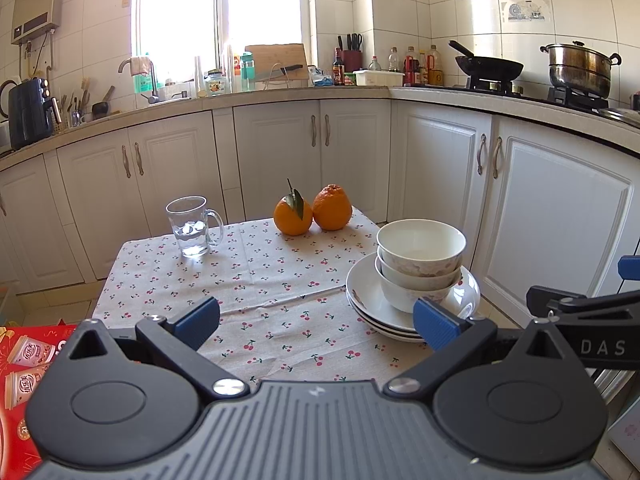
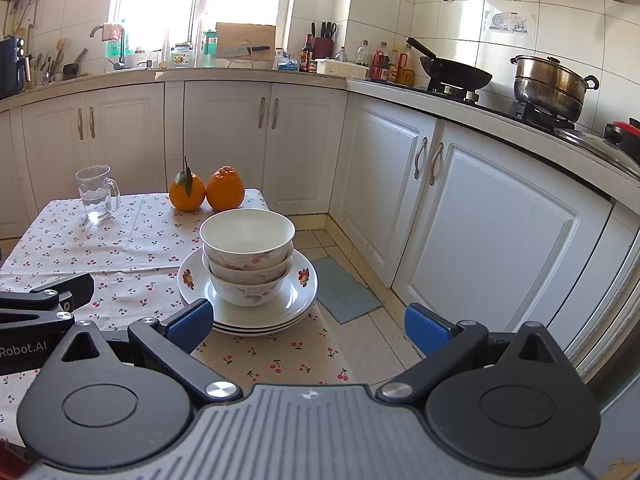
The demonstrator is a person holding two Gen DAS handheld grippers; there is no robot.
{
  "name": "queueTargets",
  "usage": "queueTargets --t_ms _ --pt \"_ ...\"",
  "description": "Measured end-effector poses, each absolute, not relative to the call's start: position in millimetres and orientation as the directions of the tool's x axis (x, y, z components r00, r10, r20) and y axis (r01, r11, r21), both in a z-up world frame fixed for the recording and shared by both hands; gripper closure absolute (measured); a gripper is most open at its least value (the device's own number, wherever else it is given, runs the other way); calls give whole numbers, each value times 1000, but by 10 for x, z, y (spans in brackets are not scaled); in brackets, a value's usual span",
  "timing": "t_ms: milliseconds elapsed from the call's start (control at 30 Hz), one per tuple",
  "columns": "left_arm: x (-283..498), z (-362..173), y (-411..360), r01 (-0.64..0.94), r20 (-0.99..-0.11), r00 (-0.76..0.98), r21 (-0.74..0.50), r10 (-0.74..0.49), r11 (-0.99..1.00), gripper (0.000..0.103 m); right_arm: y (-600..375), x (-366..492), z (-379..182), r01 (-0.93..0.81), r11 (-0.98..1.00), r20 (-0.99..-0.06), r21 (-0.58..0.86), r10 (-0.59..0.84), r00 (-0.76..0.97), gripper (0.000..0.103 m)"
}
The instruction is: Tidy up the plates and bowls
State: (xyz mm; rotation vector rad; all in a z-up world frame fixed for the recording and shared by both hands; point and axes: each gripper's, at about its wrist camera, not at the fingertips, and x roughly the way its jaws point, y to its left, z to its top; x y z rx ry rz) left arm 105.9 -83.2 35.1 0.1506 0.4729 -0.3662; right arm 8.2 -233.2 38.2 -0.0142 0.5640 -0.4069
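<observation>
You have 1 table in front of you, covered by a cherry-print cloth; its near edge is hidden behind both gripper bodies.

On it sits 1 stack of plates at the right side, close to the table's right edge. You can count 3 rims from the right wrist view, though the lower ones show only as thin edges. Nested on the top plate are 3 bowls, upright, 1 inside the next; only the top bowl's inside is visible, and it looks empty.

Toward the far edge you have 2 oranges touching each other, the left 1 with a leaf on its stem. Left of them, well apart, stands 1 glass mug with a little water in the bottom.

Your left gripper is spread wide, holding nothing; its right blue pad overlaps the plates in its own view, but you cannot tell whether it touches them. Your right gripper is also spread wide and empty, with its left pad just at the near rim of the plates and its right pad out over the floor.

A red carton at the lower left is cut off by the frame.
</observation>
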Motion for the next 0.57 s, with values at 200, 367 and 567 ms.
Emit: queueTargets --t_ms 200,367,567 --pt "1055 348 -834 378 -471 826 56 -309 924 1 -2334 77 386 371 920 -515 -125 -380 769 0" --pt "1050 347 -834 378 -471 826 54 -310 924 1 -2334 71 390 371 920 -514 -125 -380 769 0" --pt "1047 347 -839 379 -472 825 53 -311 924 1 -2334 72 389 372 920 -514 -124 -380 769 0"
